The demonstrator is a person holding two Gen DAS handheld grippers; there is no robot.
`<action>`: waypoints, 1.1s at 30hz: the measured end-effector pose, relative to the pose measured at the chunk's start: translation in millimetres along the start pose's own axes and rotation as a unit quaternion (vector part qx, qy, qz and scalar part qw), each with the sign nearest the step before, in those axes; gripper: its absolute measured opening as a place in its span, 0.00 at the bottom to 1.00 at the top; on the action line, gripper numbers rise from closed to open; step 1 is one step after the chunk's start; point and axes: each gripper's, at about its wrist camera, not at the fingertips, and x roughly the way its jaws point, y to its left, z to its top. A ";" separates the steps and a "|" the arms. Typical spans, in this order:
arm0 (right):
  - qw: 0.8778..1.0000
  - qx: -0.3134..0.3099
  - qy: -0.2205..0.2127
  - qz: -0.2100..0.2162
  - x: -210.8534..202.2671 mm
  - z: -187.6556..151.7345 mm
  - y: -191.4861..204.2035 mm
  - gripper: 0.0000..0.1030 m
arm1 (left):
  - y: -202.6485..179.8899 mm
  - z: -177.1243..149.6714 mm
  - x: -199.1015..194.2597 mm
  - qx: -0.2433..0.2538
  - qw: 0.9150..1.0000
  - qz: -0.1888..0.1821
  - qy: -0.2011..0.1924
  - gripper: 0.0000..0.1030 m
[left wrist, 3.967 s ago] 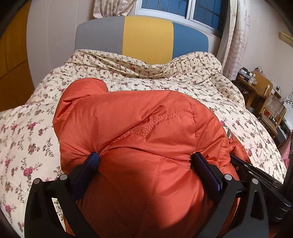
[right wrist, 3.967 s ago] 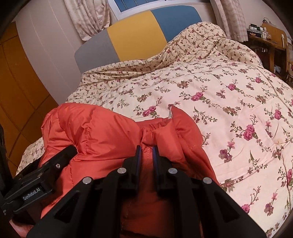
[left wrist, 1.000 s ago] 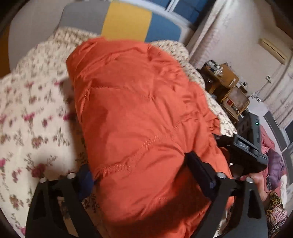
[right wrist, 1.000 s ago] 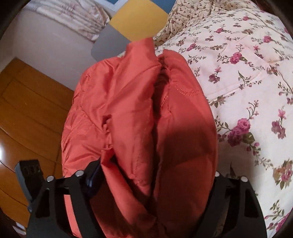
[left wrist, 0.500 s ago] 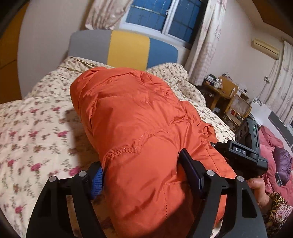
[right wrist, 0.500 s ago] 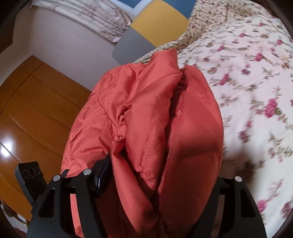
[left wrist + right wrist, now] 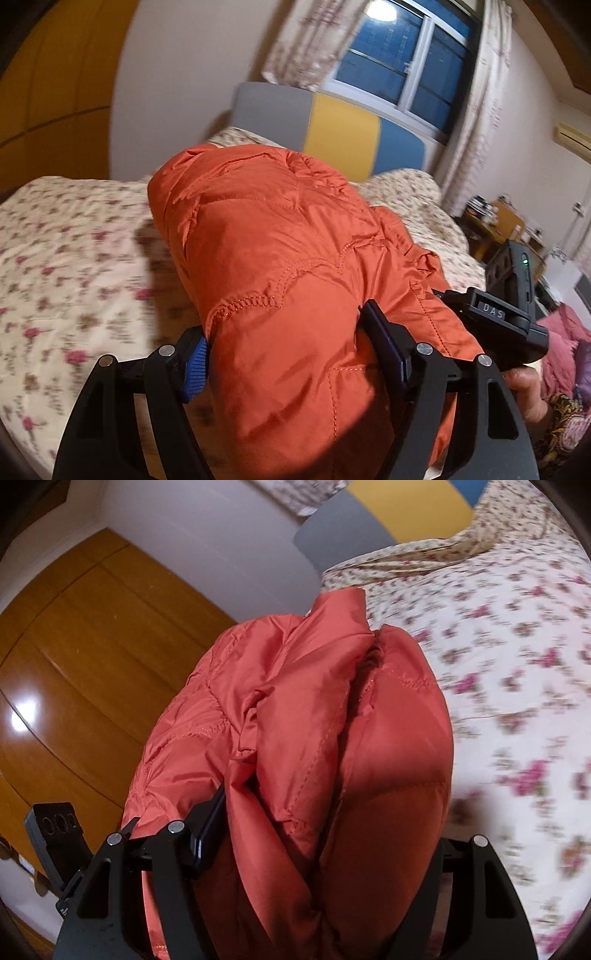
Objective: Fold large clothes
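orange puffer jacket point(image 7: 295, 280) bundled between the jaws of both claws, left gripper point(image 7: 291, 354) and right gripper point(image 7: 325, 849) each clamped wide on its padded bulk. beyond lies the floral quilt point(image 7: 66, 236); best lower both ends level, keeping the folds stacked.

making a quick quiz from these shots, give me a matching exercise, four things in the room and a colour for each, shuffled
Things:
1. puffer jacket
2. middle panel of the headboard
3. wardrobe doors
4. left gripper's near pad

Colours:
a. blue
b. glossy brown wood
c. orange
d. yellow

Pairs: 1-c, 2-d, 3-b, 4-a
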 end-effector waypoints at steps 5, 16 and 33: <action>0.998 -0.024 0.002 -0.063 37.8 -12.3 9.4 0.77 | 38.8 -18.2 12.6 -0.030 0.999 0.034 0.028 0.79; 0.978 -0.066 -0.045 -0.192 -8.7 -37.4 2.0 0.84 | 18.4 -52.0 -0.4 -0.008 0.998 0.063 0.018 0.91; 0.972 -0.155 -0.014 -0.174 66.6 59.4 95.9 0.53 | 51.2 93.8 81.5 -0.062 0.974 0.214 0.045 0.97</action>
